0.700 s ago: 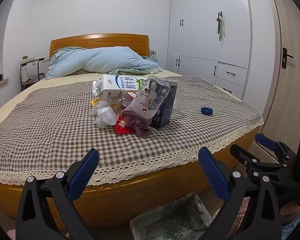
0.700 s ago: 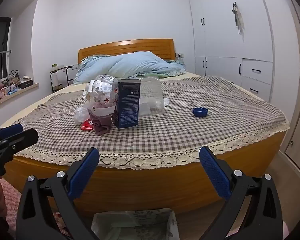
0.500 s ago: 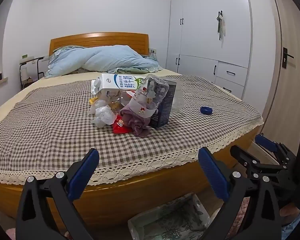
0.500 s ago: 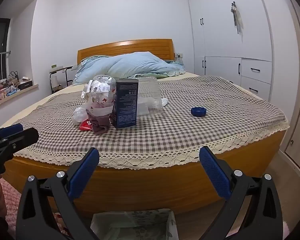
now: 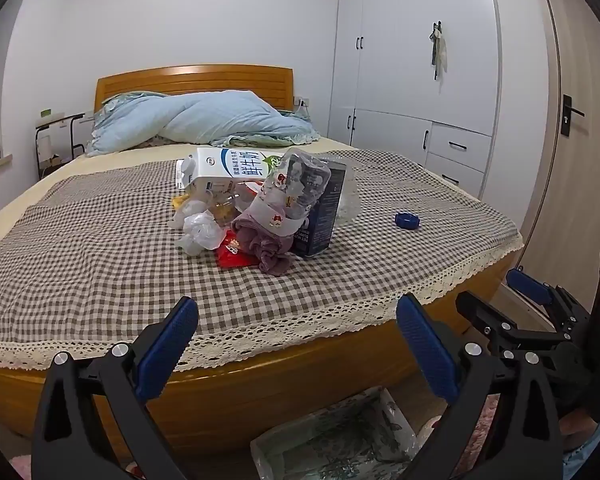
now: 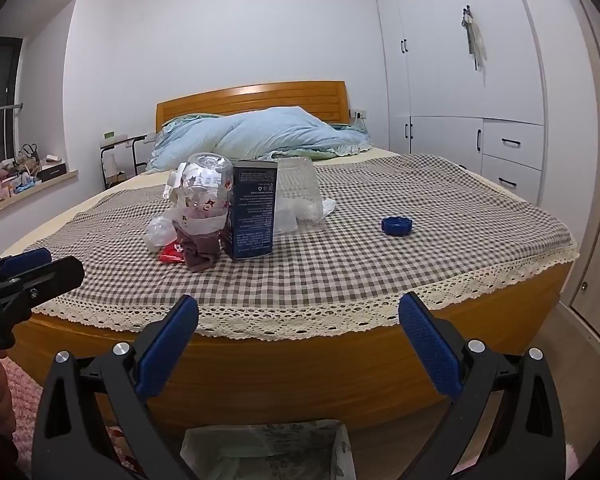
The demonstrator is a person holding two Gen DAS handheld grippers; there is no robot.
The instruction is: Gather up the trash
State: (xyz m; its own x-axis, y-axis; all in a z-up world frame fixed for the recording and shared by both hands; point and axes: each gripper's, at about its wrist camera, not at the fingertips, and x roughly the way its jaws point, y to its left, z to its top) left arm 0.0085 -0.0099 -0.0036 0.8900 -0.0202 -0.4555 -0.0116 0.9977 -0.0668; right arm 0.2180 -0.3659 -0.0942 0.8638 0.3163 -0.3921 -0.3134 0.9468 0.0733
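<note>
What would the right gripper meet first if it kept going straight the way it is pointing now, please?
Probably the checked bedspread near the foot of the bed. The right gripper, jaws open and empty, points slightly downward over that edge, with nothing in between. The dark blue box lies further on, left of its line; depth is uncertain.

Each gripper is black, its two angular arms ending in blue textured pads, with silver round-headed screws at the pivots. This holds for the left gripper (image 5: 296,340) and the right gripper (image 6: 298,340) alike. A light blue sleeve (image 5: 588,446) shows beside the right gripper.
</note>
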